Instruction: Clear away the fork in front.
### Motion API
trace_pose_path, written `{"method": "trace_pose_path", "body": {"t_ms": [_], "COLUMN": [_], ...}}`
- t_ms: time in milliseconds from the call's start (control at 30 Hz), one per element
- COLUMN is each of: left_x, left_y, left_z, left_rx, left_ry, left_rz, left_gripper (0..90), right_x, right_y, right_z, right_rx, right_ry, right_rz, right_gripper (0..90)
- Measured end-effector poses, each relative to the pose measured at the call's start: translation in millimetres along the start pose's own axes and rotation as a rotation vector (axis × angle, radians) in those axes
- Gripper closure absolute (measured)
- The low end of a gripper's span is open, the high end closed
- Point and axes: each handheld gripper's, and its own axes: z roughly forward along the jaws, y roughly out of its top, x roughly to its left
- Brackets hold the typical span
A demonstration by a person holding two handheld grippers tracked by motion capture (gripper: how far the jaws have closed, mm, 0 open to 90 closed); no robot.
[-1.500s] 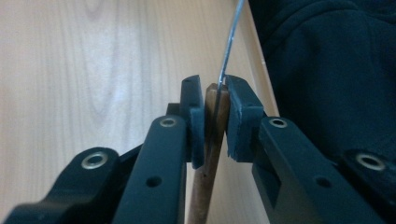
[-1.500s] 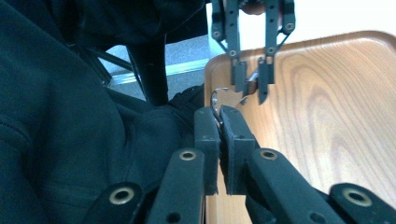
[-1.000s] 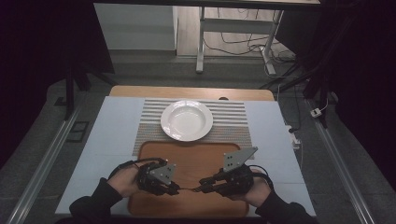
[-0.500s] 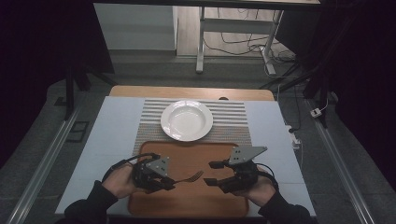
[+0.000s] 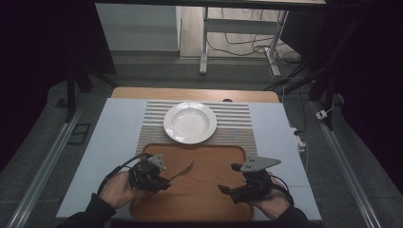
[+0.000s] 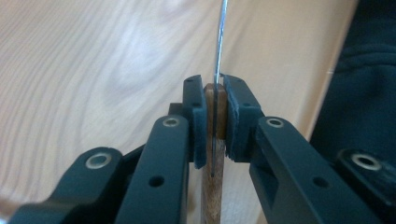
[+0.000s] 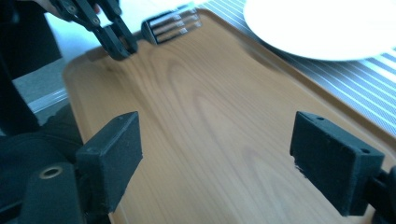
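Over the wooden tray (image 5: 204, 199), near its left edge, the left tongs (image 5: 161, 182) pinch a fork (image 5: 182, 172) by its wooden handle, the pads pressed together on both flat sides of it as the left gripper view shows, with the thin metal neck running on beyond the pads. The fork seems lifted clear of the tray, its tines pointing up and right toward the white plate (image 5: 190, 122), which sits empty on the striped placemat (image 5: 237, 118) just beyond the tray's far edge. The right tongs (image 5: 225, 189) hover over the right part of the tray with pads spread wide and nothing between them; their own view looks across bare wood toward the fork's tines. Judged from this, the pick-up is done: the fork is secured and off the surface. What seems left is carrying it to a place beside the plate on the counter and releasing it; the fork and plate are not yet near each other.
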Motion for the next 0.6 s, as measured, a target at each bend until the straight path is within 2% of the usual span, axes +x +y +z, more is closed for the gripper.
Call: {"method": "trace_pose_path", "body": {"t_ms": [167, 233, 367, 600], "left_x": [1.1, 2.5, 4.2, 9.9], "left_y": [-7.6, -10.9, -14.2, -19.4], "left_z": [-0.5, -0.1, 0.2, 1.2], "left_rx": [0.005, 0.009, 0.018, 0.020], "left_ry": [0.072, 0.079, 0.108, 0.125], "left_rz": [-0.109, -0.147, -0.194, -0.289], "left_gripper": [79.7, 79.7, 79.7, 79.7], "right_x": [-1.1, -2.2, -3.8, -5.5], "right_y": [-10.1, -12.8, -17.6, -25.7], "right_z": [-7.6, -11.2, -18.0, -25.6], "right_rx": [0.015, 0.011, -0.003, 0.007], "right_ry": [-0.046, -0.059, -0.089, -0.141], "right_rz": [0.033, 0.053, 0.082, 0.104], "right_gripper": [12.2, 10.8, 8.9, 5.8]}}
